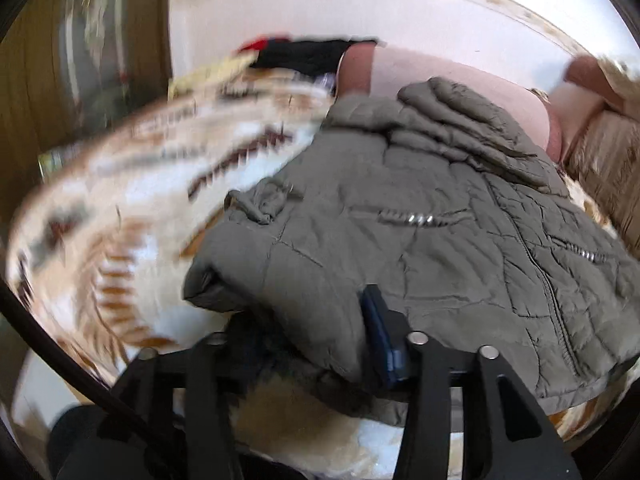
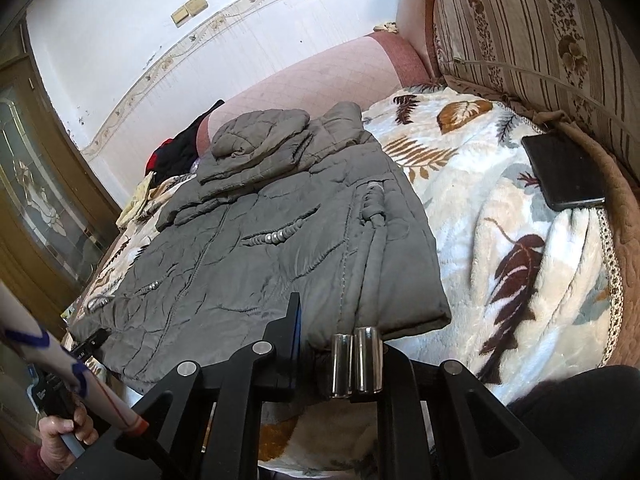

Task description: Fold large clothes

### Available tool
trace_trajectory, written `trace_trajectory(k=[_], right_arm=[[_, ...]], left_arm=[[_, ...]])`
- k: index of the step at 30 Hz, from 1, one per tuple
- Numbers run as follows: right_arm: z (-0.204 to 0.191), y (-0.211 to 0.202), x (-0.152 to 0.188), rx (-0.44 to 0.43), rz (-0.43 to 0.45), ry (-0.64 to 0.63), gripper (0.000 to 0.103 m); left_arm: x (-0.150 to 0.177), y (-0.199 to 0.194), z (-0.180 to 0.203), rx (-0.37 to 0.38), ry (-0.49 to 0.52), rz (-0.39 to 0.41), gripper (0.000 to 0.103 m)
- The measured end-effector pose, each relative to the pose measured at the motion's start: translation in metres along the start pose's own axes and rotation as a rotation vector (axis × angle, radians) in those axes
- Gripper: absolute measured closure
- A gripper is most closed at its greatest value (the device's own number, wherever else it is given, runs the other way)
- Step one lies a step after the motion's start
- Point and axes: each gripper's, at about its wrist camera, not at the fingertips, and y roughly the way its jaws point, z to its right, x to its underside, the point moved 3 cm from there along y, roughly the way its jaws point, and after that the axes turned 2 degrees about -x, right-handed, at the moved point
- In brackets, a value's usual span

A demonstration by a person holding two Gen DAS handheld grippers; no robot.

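Jacket (image 2: 280, 240) lies flat on the blanket (image 2: 500, 208) ahead of both grippers, sleeves already folded in, hood at the far end. Left gripper (image 1: 308, 344) grasps the near hem, cloth bunched between its 2 fingers. Right gripper (image 2: 336, 344) sits at the hem's right corner, jaws apart around it; whether it pinches cloth, cannot tell. Phone (image 2: 564, 168) far right. Step likely the bottom-to-collar fold: next, lift both corners together, carry forward evenly.

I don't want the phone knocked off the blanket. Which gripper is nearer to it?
Right. The right gripper is at the jacket's near hem, with the phone off to its right on the blanket. The left gripper is at the hem's far left end.
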Motion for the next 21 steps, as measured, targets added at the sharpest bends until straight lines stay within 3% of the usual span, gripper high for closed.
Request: trace_trajectory(k=[4,8,9,10,13,17,21], right_arm=[[0.002,0.003,0.001,-0.001,-0.009,0.012,0.087],[0.0,0.004,0.001,-0.004,-0.01,0.011,0.086],[0.001,0.005,0.001,-0.004,-0.013,0.014,0.086],[0.002,0.005,0.001,-0.005,-0.015,0.018,0.086],[0.003,0.004,0.001,-0.014,-0.012,0.015,0.086],[-0.006,-0.002,-0.004,-0.003,0.024,-0.04,0.088],[-0.008,-0.005,-0.011,-0.015,0.035,-0.054,0.089]], left_arm=[[0.007,0.023,-0.023,0.088,-0.157,-0.13,0.044],[0.009,0.031,-0.032,0.14,-0.245,-0.158,0.042],[0.008,0.032,-0.031,0.143,-0.244,-0.151,0.045],[0.007,0.032,-0.028,0.144,-0.23,-0.142,0.061],[0.0,0.02,-0.012,0.121,-0.133,-0.073,0.081],[-0.009,-0.003,0.006,0.072,-0.012,0.036,0.085],[-0.016,-0.01,0.008,0.062,0.027,0.07,0.086]])
